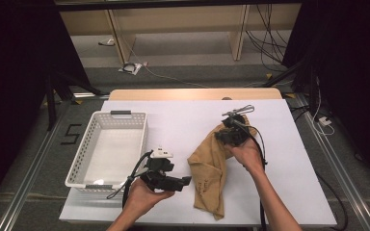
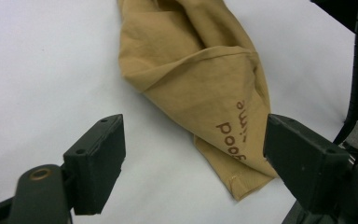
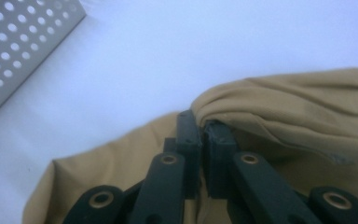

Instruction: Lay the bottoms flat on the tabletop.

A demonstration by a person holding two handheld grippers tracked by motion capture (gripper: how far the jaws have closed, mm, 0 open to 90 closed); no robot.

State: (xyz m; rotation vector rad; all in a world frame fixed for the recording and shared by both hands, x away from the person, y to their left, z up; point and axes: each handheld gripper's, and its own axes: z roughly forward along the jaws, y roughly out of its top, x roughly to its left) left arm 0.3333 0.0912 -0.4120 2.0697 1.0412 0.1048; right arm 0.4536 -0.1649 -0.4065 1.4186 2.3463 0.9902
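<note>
Cloth (image 1: 211, 168), tan and thin, lies crumpled on the white counter (image 1: 279, 144) to the right of a white perforated basket (image 1: 107, 147), with brown lettering near its lower corner that reads "good" and part of another word. It looks light and limp, so it will likely sag and fold wherever it is not held, and a pinch on a hem or a bunched ridge should hold better than a grab at a flat single layer. The right gripper (image 1: 233, 129) sits at the cloth's far upper end, and in the right gripper view its jaws are pressed together on a raised fold of the fabric (image 3: 279, 105). The left gripper (image 1: 189, 181) hangs just beside the cloth's lower left edge, not touching it, its jaws spread wide with the lettered corner (image 2: 235, 140) between them in the left gripper view. That loose lower corner seems the natural second hold for spreading or lifting the cloth evenly.
</note>
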